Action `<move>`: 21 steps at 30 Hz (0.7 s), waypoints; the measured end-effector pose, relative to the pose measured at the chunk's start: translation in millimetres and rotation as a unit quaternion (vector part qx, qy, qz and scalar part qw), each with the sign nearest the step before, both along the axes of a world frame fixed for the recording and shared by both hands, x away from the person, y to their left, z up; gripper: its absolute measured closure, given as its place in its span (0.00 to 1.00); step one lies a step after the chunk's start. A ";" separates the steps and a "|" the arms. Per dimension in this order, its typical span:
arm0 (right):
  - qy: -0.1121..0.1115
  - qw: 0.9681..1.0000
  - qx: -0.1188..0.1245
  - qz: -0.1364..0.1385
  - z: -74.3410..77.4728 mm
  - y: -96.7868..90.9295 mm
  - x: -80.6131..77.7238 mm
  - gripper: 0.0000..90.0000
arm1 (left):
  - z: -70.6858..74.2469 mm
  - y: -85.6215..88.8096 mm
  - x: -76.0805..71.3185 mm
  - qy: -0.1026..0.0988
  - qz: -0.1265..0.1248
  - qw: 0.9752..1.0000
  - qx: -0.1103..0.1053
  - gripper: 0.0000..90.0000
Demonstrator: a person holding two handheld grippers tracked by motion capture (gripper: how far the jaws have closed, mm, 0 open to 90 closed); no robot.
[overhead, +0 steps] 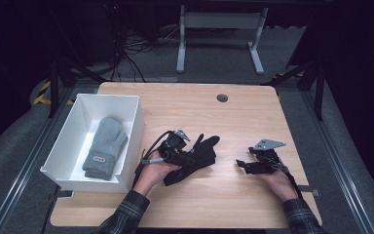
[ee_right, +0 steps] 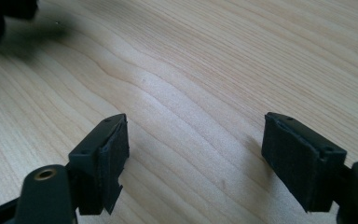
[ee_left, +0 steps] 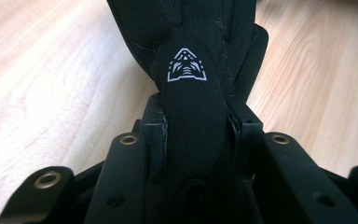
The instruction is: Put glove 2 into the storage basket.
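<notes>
- Dark room, cables and a white stand's legs on the floor beyond; a light wooden bench (overhead: 224,122) carries everything.
- High view: white bin (overhead: 131,141) at the bench's left edge, with a grey mitten (overhead: 104,146) lying flat inside, cuff toward the person.
- High view: left claw (overhead: 187,155) sits just right of the bin, clamped on a black glove (overhead: 199,153). Glove's long axis runs diagonally, fingers pointing up-right and away from the bin, cuff end toward the person's hand. Bin lies just to the left of the held glove, so the left hand is the nearer one by far for a drop there.
- High view: right claw (overhead: 241,165) rests well apart to the right, jaws spread, holding nothing, tips pointing left toward the glove.
- Left gripper view: jaws pinch the glove (ee_left: 193,130) on both sides, the fabric bunched narrow between the pads; a white triangular logo (ee_left: 186,66) shows just past them. Glove's fingers are cut off at the top of the frame; whether it has cleared the bench I can't tell.
- Right gripper view: pads (ee_right: 112,158) stand wide over bare wood, nothing between them. A dark blur in the top left corner is too smeared to name.
</notes>
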State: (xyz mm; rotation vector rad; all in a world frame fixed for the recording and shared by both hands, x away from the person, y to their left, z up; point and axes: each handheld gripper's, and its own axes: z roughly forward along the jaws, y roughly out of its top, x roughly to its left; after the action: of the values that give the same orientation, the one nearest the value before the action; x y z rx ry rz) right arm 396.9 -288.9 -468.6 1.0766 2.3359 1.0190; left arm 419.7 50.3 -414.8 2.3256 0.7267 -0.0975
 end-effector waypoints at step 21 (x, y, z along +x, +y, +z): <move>0.000 1.000 0.001 0.001 -0.1 0.0 0.1 0.26 | 105.5 32.8 -5.6 -0.035 0.047 0.998 -0.007 0.74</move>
State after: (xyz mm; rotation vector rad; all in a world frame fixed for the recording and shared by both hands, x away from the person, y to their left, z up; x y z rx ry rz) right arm 397.0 -289.0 -468.7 1.0751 2.3379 1.0217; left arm 414.1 83.0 -309.3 2.2656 0.7962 0.0221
